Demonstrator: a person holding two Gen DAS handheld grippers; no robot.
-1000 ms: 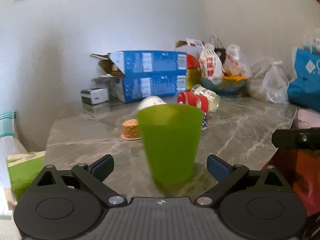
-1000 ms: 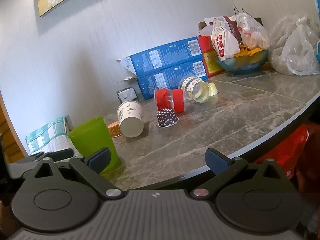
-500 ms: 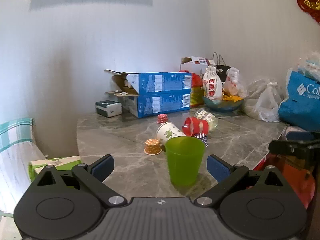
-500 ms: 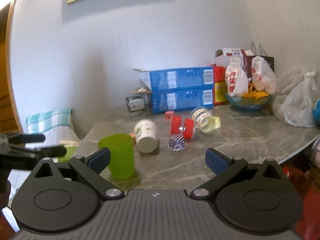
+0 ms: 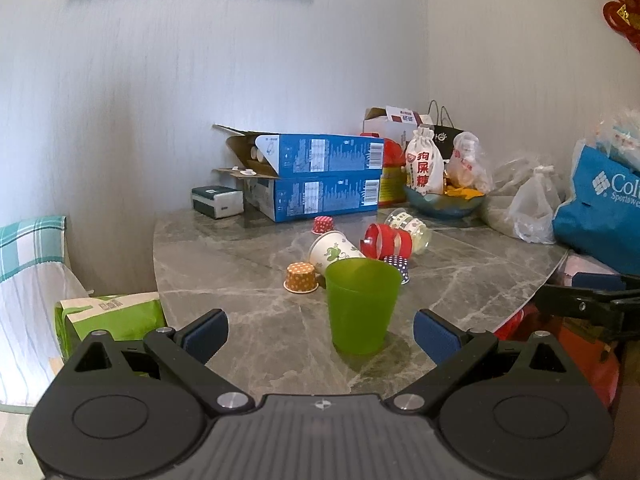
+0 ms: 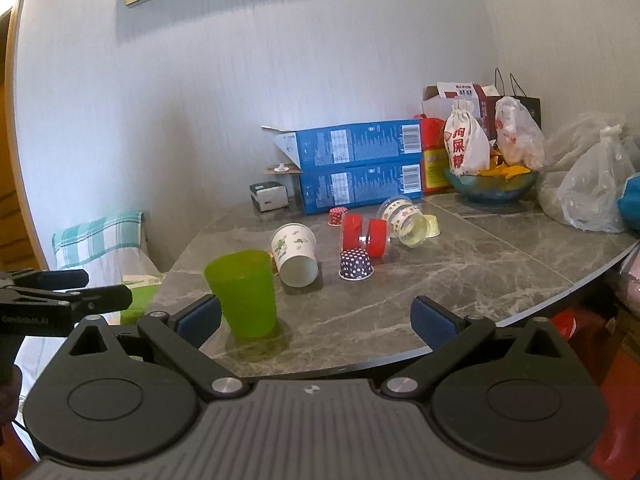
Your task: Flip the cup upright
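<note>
A green plastic cup (image 5: 362, 306) stands upright, mouth up, near the front edge of the grey marble table (image 5: 240, 264); it also shows in the right wrist view (image 6: 245, 294). My left gripper (image 5: 322, 330) is open and empty, pulled back from the cup, which shows between its blue pads. My right gripper (image 6: 318, 320) is open and empty, off the table's front edge, with the cup just beyond its left pad. A white paper cup (image 6: 294, 256) lies on its side behind the green cup.
Small upturned patterned cups (image 6: 355, 265), a red cup pair (image 6: 362, 234) and a clear cup (image 6: 404, 220) lie mid-table. Blue boxes (image 5: 320, 176), a bowl (image 5: 444, 200) and bags (image 5: 532, 208) crowd the back and right. A green bag (image 5: 108, 316) sits left of the table.
Both grippers have drawn back and up from the table. The green cup, close between the left gripper's fingers before, now stands farther off. Its upright pose is unchanged.
</note>
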